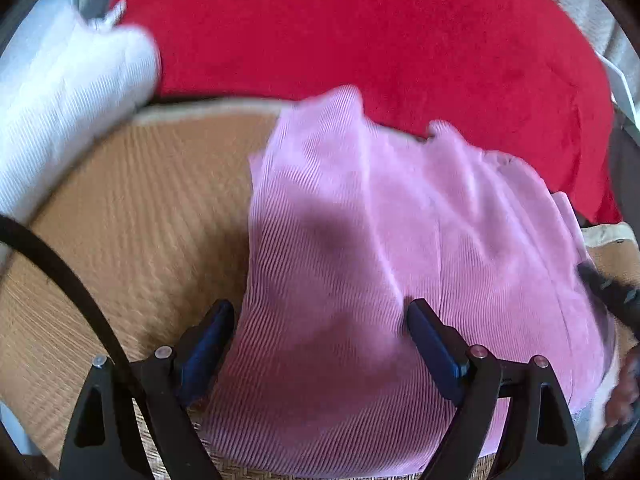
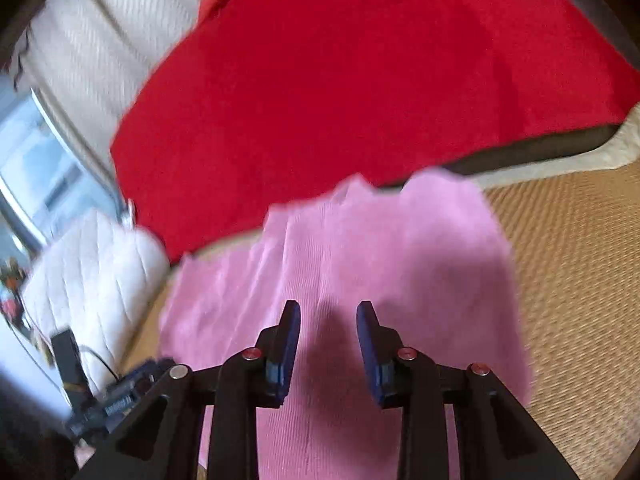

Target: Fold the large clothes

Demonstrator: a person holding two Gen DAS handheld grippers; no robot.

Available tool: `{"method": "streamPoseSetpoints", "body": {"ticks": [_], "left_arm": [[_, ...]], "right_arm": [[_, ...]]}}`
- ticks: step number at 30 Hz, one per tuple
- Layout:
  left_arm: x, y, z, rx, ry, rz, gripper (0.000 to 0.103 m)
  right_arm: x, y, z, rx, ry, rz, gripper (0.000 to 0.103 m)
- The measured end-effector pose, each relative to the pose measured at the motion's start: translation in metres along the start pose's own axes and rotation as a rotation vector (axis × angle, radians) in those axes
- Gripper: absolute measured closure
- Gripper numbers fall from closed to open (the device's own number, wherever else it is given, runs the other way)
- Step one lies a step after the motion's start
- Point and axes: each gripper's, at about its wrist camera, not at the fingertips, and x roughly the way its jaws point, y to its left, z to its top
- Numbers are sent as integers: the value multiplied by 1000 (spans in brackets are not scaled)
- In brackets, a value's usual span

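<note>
A pink ribbed garment (image 1: 384, 264) lies in a loose folded heap on a tan woven mat (image 1: 132, 216). My left gripper (image 1: 320, 312) is open above its near left part, one finger off the cloth's left edge, one over the cloth. In the right wrist view the same pink garment (image 2: 360, 264) spreads under my right gripper (image 2: 328, 312), which is open and empty just above it. The other gripper shows as a dark blur at the far right of the left wrist view (image 1: 608, 292).
A red blanket (image 1: 360, 32) covers the area behind the mat. A white quilted cushion (image 1: 60, 96) sits at the left; it also shows in the right wrist view (image 2: 96, 264). A black cable (image 1: 68, 280) crosses the left. Dark devices (image 2: 108, 396) lie at lower left.
</note>
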Motion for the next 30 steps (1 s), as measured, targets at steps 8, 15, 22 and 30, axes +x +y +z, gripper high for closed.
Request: {"method": "streamPoseSetpoints", "body": {"ticks": [8, 15, 22, 30], "left_arm": [[-43, 30, 2, -86, -101, -59, 15], [-85, 61, -44, -281, -126, -171, 14], [-66, 62, -88, -435, -42, -338, 15], [-49, 52, -85, -527, -160, -343, 15]], "right_arm": [[-12, 26, -7, -5, -64, 85, 69], [-5, 82, -24, -119, -33, 219, 69], [6, 108, -37, -128, -71, 227, 69], [40, 102, -39, -195, 58, 67, 76]]}}
